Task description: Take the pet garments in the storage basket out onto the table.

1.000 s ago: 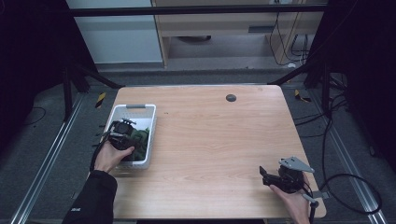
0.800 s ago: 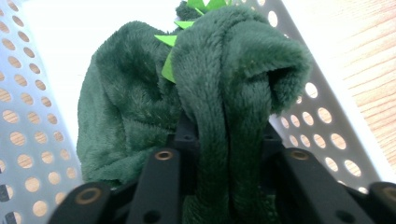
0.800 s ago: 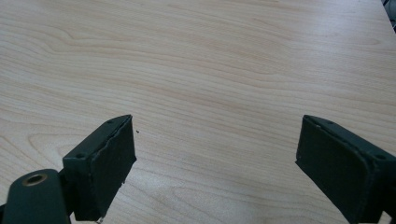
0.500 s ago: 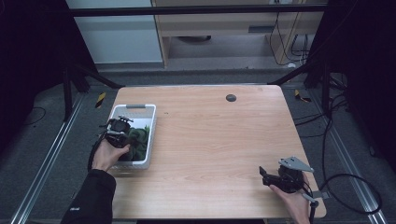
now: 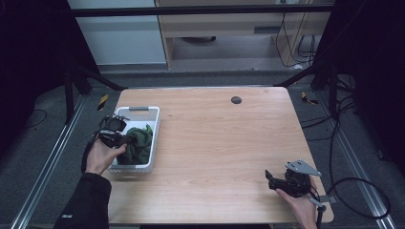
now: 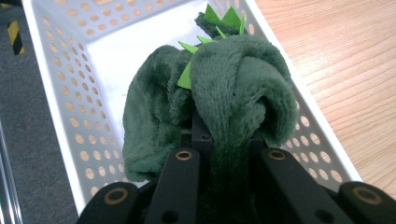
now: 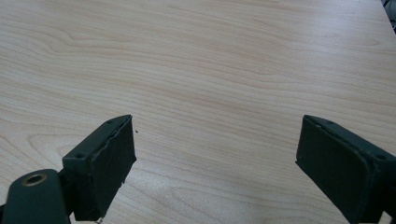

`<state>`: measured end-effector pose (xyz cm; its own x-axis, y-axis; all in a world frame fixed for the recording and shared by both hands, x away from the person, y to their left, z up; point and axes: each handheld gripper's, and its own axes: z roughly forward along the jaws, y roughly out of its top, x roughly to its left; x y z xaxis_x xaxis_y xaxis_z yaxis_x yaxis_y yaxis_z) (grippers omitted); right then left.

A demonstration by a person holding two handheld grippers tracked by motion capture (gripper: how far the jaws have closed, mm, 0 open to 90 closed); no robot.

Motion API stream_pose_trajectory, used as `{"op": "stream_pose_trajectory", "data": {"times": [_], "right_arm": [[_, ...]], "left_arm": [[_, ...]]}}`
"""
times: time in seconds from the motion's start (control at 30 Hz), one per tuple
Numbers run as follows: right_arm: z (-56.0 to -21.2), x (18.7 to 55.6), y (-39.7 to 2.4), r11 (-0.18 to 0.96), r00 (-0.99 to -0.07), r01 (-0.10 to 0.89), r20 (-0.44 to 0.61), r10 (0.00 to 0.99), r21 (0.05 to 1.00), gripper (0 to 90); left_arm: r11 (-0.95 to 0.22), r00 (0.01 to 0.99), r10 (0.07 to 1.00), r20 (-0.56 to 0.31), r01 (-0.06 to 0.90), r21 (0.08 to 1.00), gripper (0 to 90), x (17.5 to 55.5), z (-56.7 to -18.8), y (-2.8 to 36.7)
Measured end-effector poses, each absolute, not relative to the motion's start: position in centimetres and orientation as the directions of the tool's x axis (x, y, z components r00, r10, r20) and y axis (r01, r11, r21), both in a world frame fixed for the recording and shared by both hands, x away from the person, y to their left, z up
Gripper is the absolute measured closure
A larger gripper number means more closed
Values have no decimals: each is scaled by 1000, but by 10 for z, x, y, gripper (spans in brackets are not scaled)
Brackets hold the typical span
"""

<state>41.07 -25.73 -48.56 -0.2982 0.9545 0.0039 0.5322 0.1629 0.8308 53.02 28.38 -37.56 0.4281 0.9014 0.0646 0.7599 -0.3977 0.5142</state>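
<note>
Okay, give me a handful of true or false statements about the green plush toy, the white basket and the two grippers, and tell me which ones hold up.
1. The left gripper is shut on the green plush toy. True.
2. The plush toy lies out on the bare wood of the table. False: it sits in the white basket, over its perforated walls and floor.
3. The right gripper is open with nothing between its jaws. True.
4. The basket stands at the right edge of the table. False: it stands at the left edge, beside the left hand.
5. The plush toy has light green spikes. True.
</note>
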Motion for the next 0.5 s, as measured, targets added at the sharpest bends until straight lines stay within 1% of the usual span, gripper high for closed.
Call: {"op": "stream_pose_trajectory", "data": {"times": [0.5], "right_arm": [[-485, 411, -257, 166, -299, 527, -2, 954, 833, 115]], "left_arm": [[-400, 441, 894, 81, 702, 589, 824, 513, -346, 287]]}}
